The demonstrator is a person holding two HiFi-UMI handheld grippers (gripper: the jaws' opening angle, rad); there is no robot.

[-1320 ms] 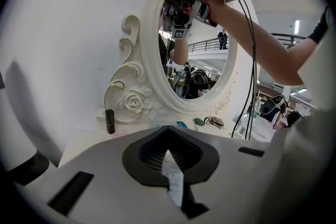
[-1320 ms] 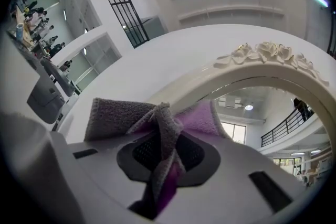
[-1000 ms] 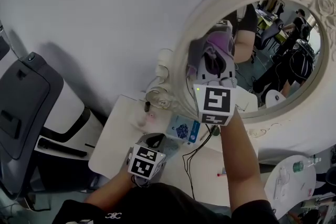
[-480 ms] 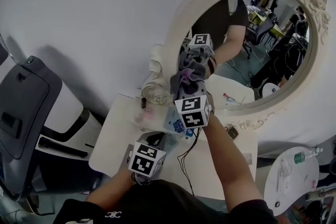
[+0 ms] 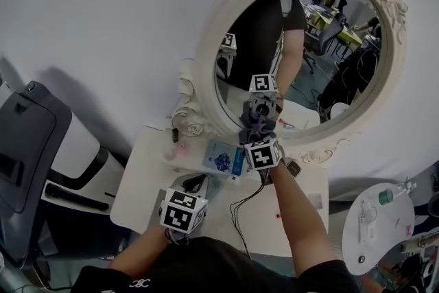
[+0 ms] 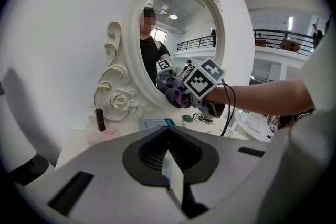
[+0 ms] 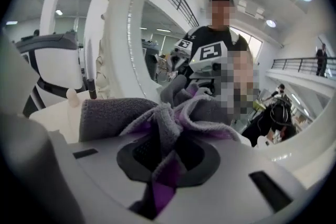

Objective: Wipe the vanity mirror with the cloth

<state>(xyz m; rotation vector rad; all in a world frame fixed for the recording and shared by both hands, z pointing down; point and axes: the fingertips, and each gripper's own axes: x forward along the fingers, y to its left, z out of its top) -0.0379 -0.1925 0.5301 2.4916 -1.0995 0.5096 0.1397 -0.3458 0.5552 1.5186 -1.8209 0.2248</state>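
Observation:
The oval vanity mirror (image 5: 302, 44) in its ornate white frame (image 5: 206, 44) stands on a white table against the wall. My right gripper (image 5: 259, 136) is shut on a bunched grey and purple cloth (image 5: 256, 125) and presses it against the bottom of the glass, just above the frame's lower rim. In the right gripper view the cloth (image 7: 157, 118) spills out of the gripper (image 7: 163, 149) in front of the mirror (image 7: 173, 34). My left gripper (image 5: 194, 185) hangs low over the table's front left, shut with nothing in it. From there I see the mirror (image 6: 178, 39) and the cloth (image 6: 173, 93).
On the table (image 5: 137, 189) lie a blue and white packet (image 5: 223, 160), a small dark tube (image 5: 175, 135), a pink item (image 5: 171, 151) and a black cable (image 5: 240, 216). A grey and black unit (image 5: 27, 141) stands left. A round side table (image 5: 381, 230) with a bottle (image 5: 391, 193) stands right.
My right gripper has carried the cloth down the glass, from the left middle of the mirror to its bottom edge. The left gripper has stayed put.

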